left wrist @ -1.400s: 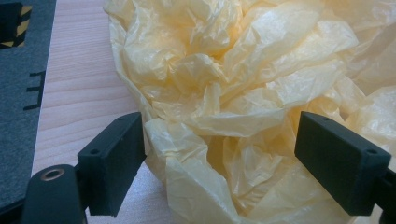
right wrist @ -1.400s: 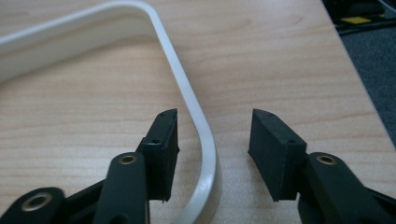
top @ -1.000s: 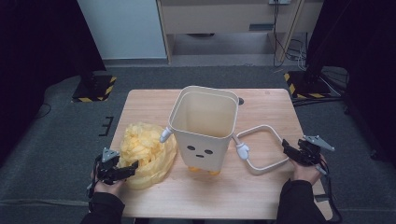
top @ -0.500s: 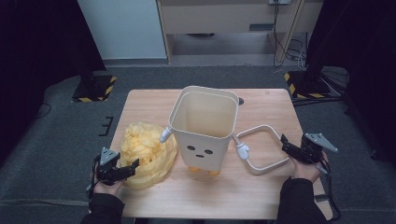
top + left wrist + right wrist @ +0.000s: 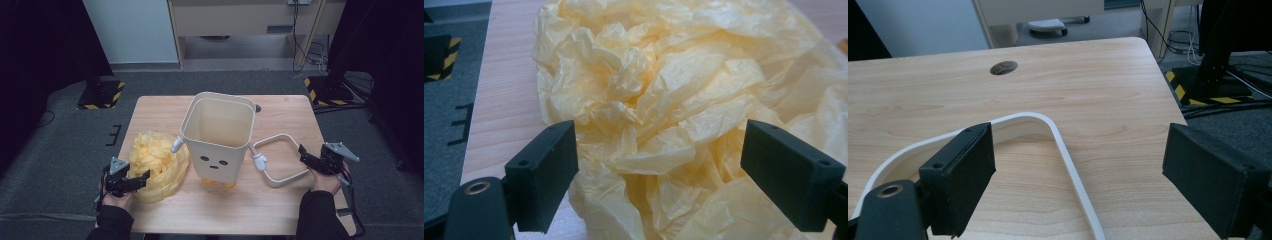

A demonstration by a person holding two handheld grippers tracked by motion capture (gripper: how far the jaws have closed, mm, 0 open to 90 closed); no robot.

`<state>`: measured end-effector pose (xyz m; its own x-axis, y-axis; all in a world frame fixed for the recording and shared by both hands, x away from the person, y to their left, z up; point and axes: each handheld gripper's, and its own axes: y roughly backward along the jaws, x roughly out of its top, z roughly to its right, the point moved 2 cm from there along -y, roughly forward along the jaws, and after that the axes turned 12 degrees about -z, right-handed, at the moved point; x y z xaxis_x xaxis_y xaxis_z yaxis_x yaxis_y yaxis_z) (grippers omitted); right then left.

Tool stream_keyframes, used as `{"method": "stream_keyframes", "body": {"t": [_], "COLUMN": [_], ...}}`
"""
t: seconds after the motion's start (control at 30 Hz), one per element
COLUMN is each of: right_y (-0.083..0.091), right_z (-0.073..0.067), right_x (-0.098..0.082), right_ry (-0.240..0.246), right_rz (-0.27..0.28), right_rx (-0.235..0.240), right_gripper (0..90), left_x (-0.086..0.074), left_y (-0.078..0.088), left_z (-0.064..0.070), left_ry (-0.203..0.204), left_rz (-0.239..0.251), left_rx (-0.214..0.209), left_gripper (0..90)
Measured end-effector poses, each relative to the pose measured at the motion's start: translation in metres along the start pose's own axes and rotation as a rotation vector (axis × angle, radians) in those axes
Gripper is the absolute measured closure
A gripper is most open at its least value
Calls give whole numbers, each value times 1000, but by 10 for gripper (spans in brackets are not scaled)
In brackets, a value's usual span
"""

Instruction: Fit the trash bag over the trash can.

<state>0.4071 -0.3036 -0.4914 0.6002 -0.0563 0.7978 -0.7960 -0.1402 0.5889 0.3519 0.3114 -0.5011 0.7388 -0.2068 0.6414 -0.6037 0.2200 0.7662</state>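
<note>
A cream bin with a drawn face and small arms stands upright and empty mid-table. Left of it lies a crumpled yellow plastic bag. My left gripper is open at the bag's near left edge, with loose folds bulging between its jaws. A cream ring frame lies flat to the right of the bin. My right gripper is open. Its jaws have just been opening and straddle the ring's right corner without pressing on it.
The wooden table has a cable hole behind the bin. Its right edge is close to my right hand. Dark floor with yellow-black striped stand bases surrounds it, and a cabinet stands at the back.
The right gripper's jaws look slightly wider apart over the ring's corner. Both hands, the bin, the bag and the ring lie as before.
</note>
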Motion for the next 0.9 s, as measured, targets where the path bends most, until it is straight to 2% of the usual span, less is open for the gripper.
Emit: {"method": "stream_keyframes", "body": {"t": [0.07,0.17,0.27,0.4,0.6,0.77,0.9], "right_y": [-1,0,-1,0,-2,-1,0], "right_z": [0,-1,-1,-1,-1,0,0], "right_x": [0,-1,-1,-2,-2,-2,-2], "right_ry": [4,4,9,14,11,3,3], "right_rz": [-7,-13,-10,-19,-17,-12,-18], "right_rx": [-2,5,12,19,21,25,26], "right_gripper": [131,137,152,174,182,182,182], "left_x": [0,-1,-1,-1,-1,2,4], "left_y": [-5,-13,-17,-17,-11,-1,10], "left_z": [0,1,2,3,-1,-2,-3], "left_ry": [7,-23,-30,-36,-11,5,26], "left_rz": [-31,-83,-106,-127,-111,-50,20], "left_rx": [8,23,17,29,44,51,27], "left_gripper": [166,200,307,484,743,803,809]}}
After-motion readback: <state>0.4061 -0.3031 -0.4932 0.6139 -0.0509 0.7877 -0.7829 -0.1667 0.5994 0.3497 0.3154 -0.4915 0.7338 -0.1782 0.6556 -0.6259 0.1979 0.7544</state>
